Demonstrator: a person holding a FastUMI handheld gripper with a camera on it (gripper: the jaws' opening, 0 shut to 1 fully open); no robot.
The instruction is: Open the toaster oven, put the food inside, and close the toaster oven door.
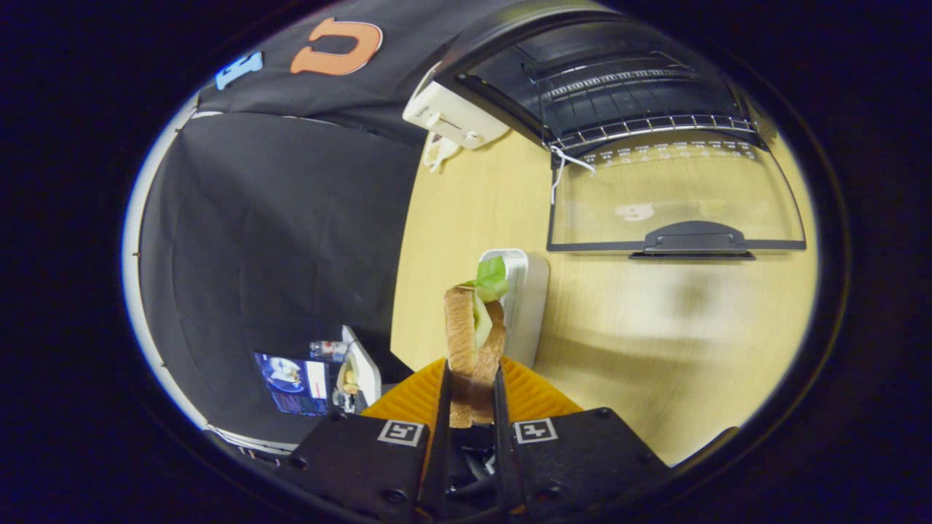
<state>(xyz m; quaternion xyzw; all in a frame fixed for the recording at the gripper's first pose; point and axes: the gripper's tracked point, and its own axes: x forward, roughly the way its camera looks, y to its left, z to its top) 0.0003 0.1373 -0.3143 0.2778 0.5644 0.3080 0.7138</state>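
Observation:
My gripper (472, 397) is shut on a sandwich (473, 335) of two toast slices with green lettuce sticking out at its far end. The sandwich stands on edge between the two black fingers (443, 407), lifted above the wooden table (655, 342). Beyond it and to the right stands the toaster oven (604, 80), its glass door (677, 200) folded down flat onto the table, the dark handle (692, 240) pointing toward me. Inside the dark cavity a wire rack (641, 120) is visible.
A white tray (528, 298) lies on the table just past the sandwich. A white string (564, 164) hangs at the door's left hinge. The table's left edge drops off to black cloth; low on the left sit a small screen and a white object (360, 371).

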